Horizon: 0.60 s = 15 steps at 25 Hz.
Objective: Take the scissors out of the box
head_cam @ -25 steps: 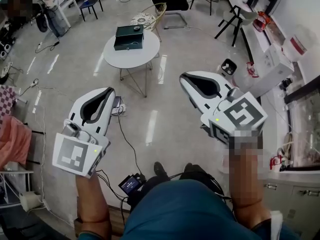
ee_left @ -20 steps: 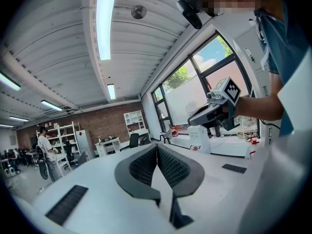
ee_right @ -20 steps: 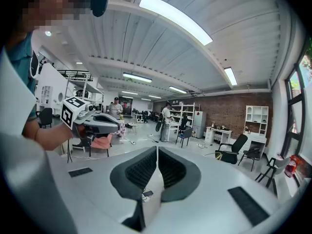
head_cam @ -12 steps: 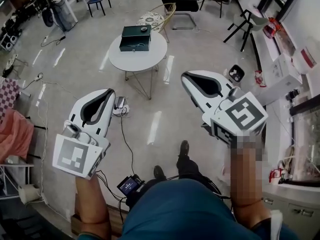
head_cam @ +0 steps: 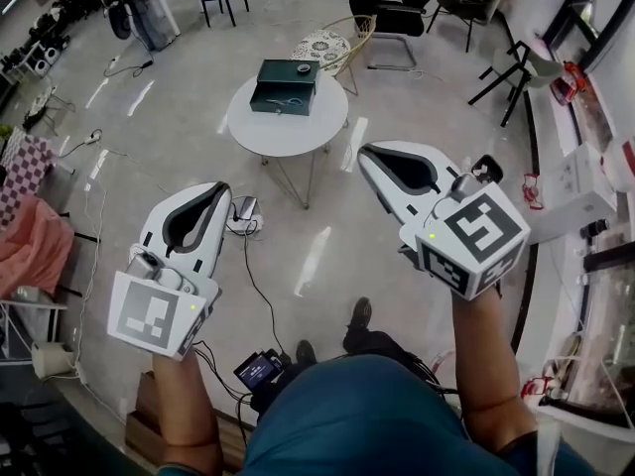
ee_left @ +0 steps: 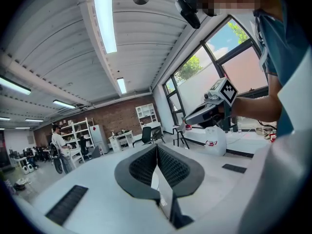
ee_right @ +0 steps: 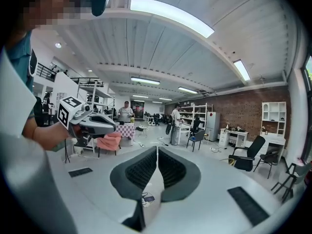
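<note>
left tool (head_cam: 218,190) closed, empty | right tool (head_cam: 363,154) closed, empty | scissors (head_cam: 286,100) flat in open box (head_cam: 260,106) on counter (head_cam: 288,135), long axis left-right in head view, tip direction unclear

Floor (head_cam: 149,157) glossy, reflective; round table (head_cam: 288,137) smooth white; box (head_cam: 288,95) perhaps matt metal.

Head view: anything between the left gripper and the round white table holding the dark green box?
Mostly bare glossy grey floor. What looks like a white power strip lies on it just beside the left gripper. Only the head view shows this stretch.
</note>
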{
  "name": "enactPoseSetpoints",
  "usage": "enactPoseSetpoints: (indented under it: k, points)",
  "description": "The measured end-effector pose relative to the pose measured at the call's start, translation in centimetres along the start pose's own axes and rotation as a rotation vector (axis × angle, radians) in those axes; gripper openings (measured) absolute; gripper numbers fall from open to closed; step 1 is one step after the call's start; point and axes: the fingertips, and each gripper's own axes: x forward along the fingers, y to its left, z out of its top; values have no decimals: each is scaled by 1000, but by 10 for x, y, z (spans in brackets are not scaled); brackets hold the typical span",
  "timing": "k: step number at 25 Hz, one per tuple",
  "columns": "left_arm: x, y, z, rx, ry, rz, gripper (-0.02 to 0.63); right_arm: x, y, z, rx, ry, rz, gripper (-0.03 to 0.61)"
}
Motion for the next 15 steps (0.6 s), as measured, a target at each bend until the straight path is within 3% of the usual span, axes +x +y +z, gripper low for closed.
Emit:
enactPoseSetpoints:
  k: [10, 15]
  points:
    - [83, -20, 18, -35, 57, 72, 20, 1, -88, -11, 6, -12, 95, 38]
    - [126, -30, 28, 0, 62, 73, 20, -3, -125, -21, 11, -21, 117, 38]
